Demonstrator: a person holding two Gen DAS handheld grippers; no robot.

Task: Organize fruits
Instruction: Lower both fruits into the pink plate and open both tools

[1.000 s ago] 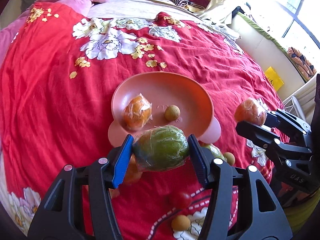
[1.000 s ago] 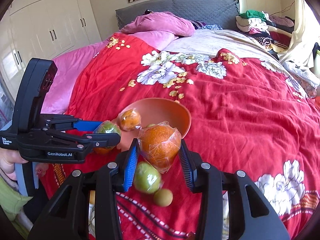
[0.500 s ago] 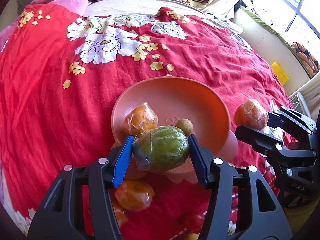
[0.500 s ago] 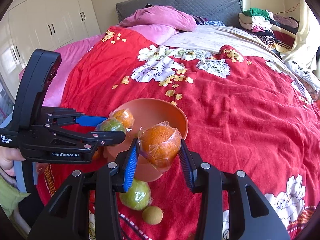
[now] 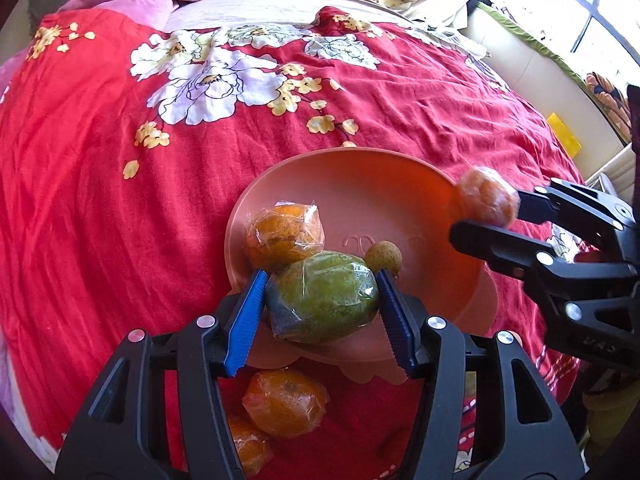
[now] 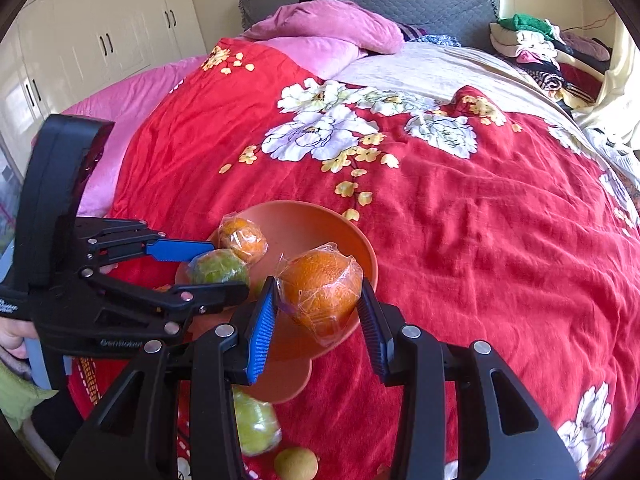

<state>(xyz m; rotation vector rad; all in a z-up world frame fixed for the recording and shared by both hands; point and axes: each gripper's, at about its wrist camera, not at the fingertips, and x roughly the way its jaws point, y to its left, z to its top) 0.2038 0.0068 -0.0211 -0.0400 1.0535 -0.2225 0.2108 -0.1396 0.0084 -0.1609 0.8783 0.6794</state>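
Observation:
A pink bowl (image 5: 400, 184) sits on the red floral bedspread; it also shows in the right wrist view (image 6: 304, 220). In it lie a wrapped orange (image 5: 286, 232) and a small brown longan (image 5: 383, 255). My left gripper (image 5: 322, 304) is shut on a wrapped green fruit (image 5: 324, 296) over the bowl's near rim. My right gripper (image 6: 318, 308) is shut on a wrapped orange (image 6: 320, 292) held above the bowl's right side; it also shows in the left wrist view (image 5: 486, 200).
Wrapped oranges (image 5: 286, 404) lie on the bedspread in front of the bowl. A green fruit (image 6: 256, 424) and a longan (image 6: 296, 462) lie near the bed's front edge. Pink pillows (image 6: 332, 28) and piled clothes (image 6: 540, 44) are at the far end.
Both grippers have moved forward with their fruits. The green fruit is now over the bowl's near rim and the orange over its right side.

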